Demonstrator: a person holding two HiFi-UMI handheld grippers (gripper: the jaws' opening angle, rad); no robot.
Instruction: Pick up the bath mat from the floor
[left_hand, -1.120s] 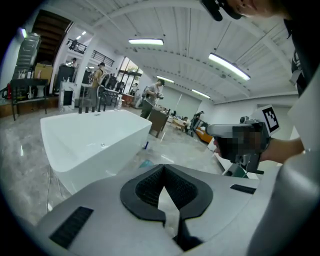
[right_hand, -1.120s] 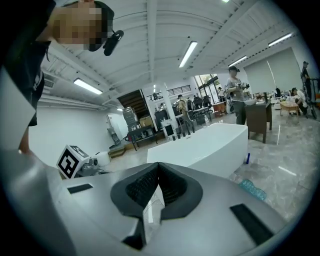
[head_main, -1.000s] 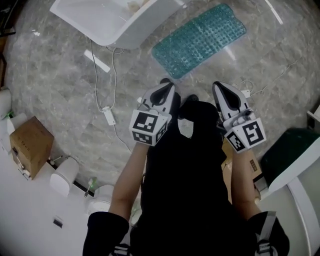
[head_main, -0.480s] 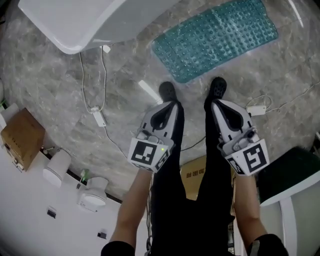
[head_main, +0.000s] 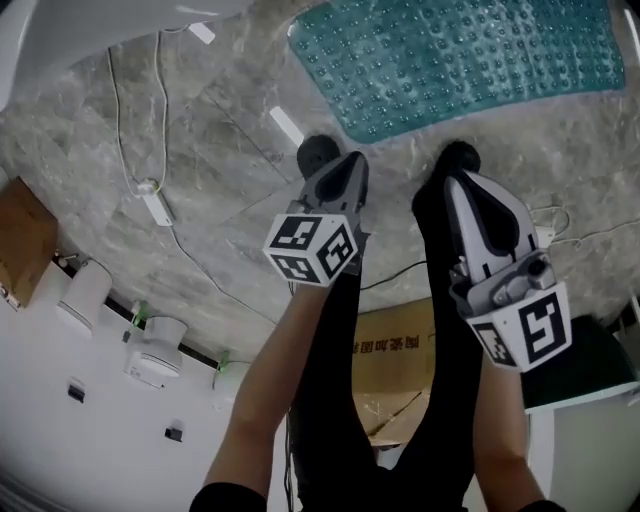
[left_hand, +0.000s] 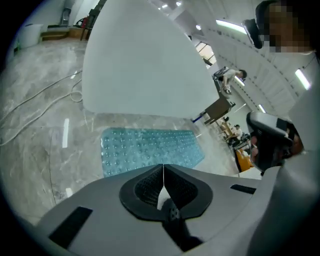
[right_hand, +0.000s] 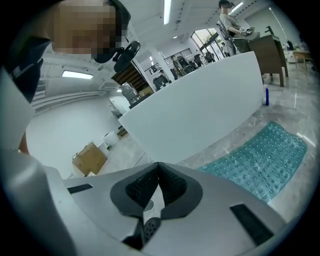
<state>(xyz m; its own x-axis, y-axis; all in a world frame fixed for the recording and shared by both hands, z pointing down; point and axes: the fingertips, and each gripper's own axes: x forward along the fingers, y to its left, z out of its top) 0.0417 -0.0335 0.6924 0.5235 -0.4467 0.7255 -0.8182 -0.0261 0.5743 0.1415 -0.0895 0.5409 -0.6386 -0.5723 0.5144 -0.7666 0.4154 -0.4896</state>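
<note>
Bath mat (head_main: 460, 60): lying flat on the floor (head_main: 200, 170), just ahead of both grippers. Left gripper (head_main: 348, 165), right gripper (head_main: 462, 185): jaws pressing together, empty, pointing matward, probably readying a grasp.

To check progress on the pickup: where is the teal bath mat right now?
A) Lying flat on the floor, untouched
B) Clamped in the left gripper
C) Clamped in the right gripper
A: the bath mat lies spread flat on the marble floor, ahead of the left gripper and the right gripper, both shut with nothing between their jaws.
</note>
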